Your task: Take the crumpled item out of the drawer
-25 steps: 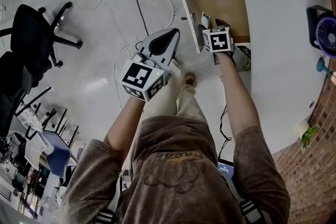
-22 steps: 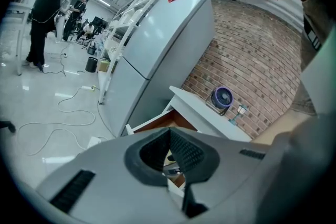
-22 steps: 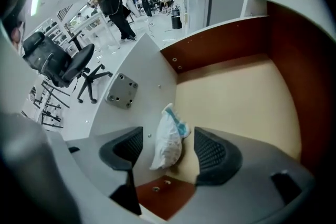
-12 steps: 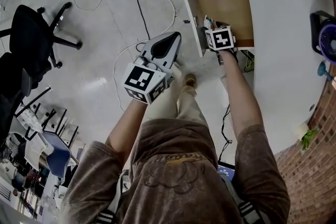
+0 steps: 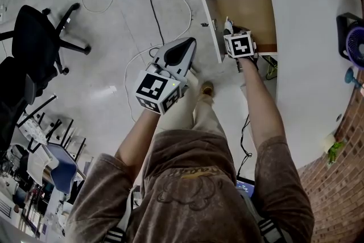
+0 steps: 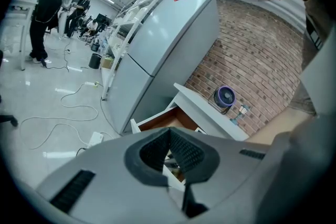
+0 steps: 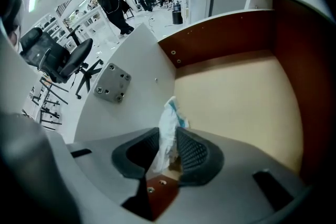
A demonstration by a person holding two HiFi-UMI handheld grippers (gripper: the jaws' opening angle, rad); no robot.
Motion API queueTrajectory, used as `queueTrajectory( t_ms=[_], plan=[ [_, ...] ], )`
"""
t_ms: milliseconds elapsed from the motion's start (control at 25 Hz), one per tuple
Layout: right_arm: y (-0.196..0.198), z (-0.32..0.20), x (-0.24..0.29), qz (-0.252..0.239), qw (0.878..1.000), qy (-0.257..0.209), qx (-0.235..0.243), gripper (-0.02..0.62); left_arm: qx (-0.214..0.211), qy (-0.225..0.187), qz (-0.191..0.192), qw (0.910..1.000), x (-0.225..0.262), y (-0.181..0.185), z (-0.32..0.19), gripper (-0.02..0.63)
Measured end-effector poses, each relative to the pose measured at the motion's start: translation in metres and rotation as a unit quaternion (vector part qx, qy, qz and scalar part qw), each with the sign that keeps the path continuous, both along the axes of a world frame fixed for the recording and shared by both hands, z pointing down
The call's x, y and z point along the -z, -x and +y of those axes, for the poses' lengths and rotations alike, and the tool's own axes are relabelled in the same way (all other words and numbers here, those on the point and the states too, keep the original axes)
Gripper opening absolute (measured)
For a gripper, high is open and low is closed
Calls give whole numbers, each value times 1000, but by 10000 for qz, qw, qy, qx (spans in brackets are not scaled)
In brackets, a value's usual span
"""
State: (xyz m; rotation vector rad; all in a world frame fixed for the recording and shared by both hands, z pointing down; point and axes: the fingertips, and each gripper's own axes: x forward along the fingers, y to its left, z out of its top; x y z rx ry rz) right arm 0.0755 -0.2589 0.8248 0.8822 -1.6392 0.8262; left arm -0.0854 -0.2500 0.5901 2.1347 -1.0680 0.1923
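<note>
White wad (image 7: 169,115) in closing right gripper (image 7: 168,136)

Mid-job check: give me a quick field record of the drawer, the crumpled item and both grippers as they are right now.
drawer: pulled open, bare wooden bottom showing
crumpled item: white with blue print, inside the drawer near its front, sticking up between the right jaws
right gripper: pointing down into the drawer; jaws have just been closing and the pads now press on the item
left gripper: jaws together, nothing between them, held outside the drawer over the floor
item out of drawer: not yet
</note>
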Motion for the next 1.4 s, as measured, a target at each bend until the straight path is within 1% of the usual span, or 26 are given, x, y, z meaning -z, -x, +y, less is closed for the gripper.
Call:
queueTrajectory(
  t_ms=[200,400,560,680,800,960,1160,1280,1400],
  plan=[
    [-6,-5,11,2,9997,-178,-173,70,-42,-30,-32,10000,5,1,1,8],
    [-7,-16,37,-60,9983,-486,-304,52,-77,-85,-51,9999,16,4,0,8],
    [4,-24,69,-253,9960,-781,-346,48,-121,-197,-60,9997,35,5,-2,6],
    [17,-32,100,-386,9944,-957,-219,44,-172,-328,-55,9993,55,6,-6,8],
    [31,-44,143,-596,9903,-1250,-110,39,-158,-427,-38,9990,76,9,-8,8],
    [43,-54,209,-1027,9804,-1676,-152,31,-295,-644,-20,9975,112,5,-8,8],
    [51,-60,294,-1449,9620,-2314,-104,29,-413,-901,33,9951,154,3,-10,8],
    [48,-58,339,-1659,9500,-2642,-163,28,-478,-1056,54,9932,177,-1,-12,8],
    [37,-50,380,-1846,9367,-2966,-248,28,-416,-1209,99,9917,202,-7,-9,8]
  ],
)
